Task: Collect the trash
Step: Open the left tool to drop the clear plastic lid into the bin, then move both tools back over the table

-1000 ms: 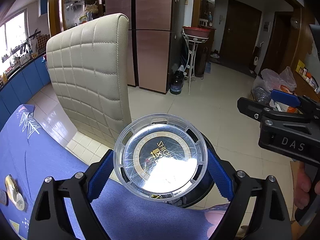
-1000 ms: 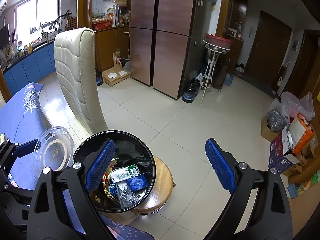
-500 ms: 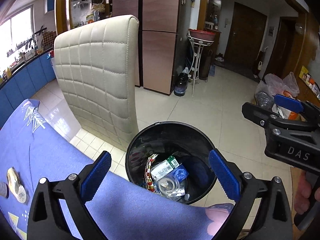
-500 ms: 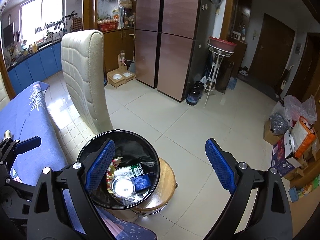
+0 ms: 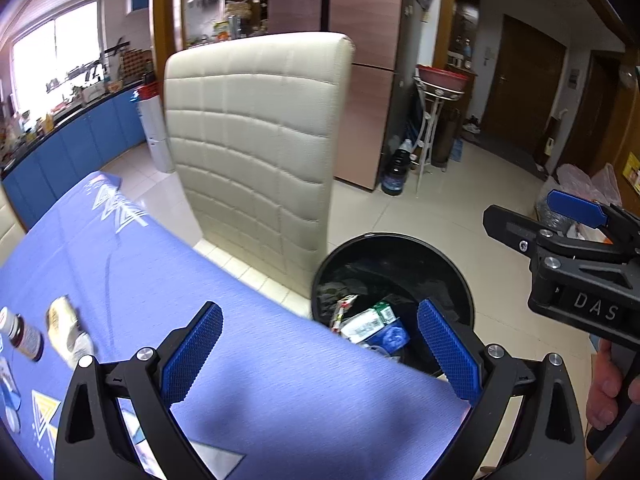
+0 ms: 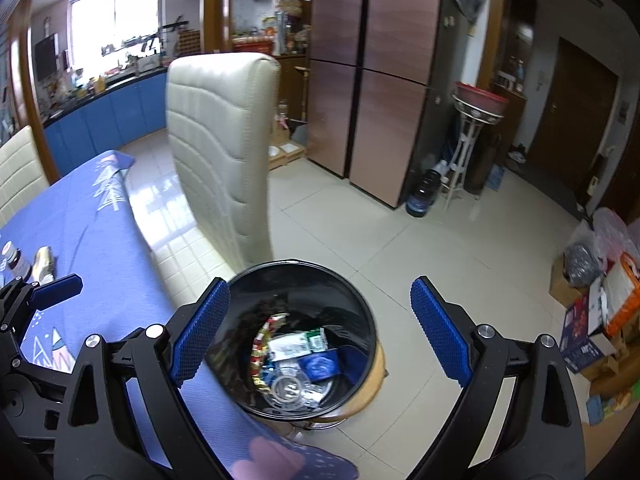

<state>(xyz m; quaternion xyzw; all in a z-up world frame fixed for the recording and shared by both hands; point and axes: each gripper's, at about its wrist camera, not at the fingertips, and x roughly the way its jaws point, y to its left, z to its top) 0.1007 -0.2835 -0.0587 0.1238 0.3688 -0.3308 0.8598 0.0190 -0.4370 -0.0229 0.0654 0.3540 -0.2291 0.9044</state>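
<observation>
Trash fills the bottom of a round black bin [image 6: 360, 308] that stands on a low round wooden stool [image 6: 374, 380] on the pale tiled floor, just beside the edge of the table. Inside lie a clear round plastic lid [image 6: 289, 387], a white and green carton [image 6: 298, 343], a blue wrapper [image 6: 320, 366] and a red and yellow striped wrapper [image 6: 262, 338], all heaped together. From the left wrist view the same bin [image 5: 440, 264] shows past the table edge with the carton [image 5: 366, 320] and blue wrapper [image 5: 390, 336] visible.

The left gripper [image 5: 318, 354] hangs over the table edge near the bin, its blue-padded fingers spread wide with nothing between them. The right gripper [image 6: 320, 328] is above the bin, its fingers also wide apart and empty; in the left view it appears at the right edge [image 5: 560, 224], with a person's hand [image 5: 610, 388] on its handle.

The blue patterned tablecloth [image 5: 120, 264] covers the table. On it, towards the left, lie a small dark bottle with a white cap [image 5: 22, 334] and a crumpled pale wrapper [image 5: 66, 330] just beside it, both well apart from the bin. A cream quilted chair back [image 5: 256, 140] stands behind the table edge, close to the bin. Further off are tall copper-coloured cabinet doors [image 6: 372, 64] and a white stand bearing a red basin [image 6: 478, 100].
</observation>
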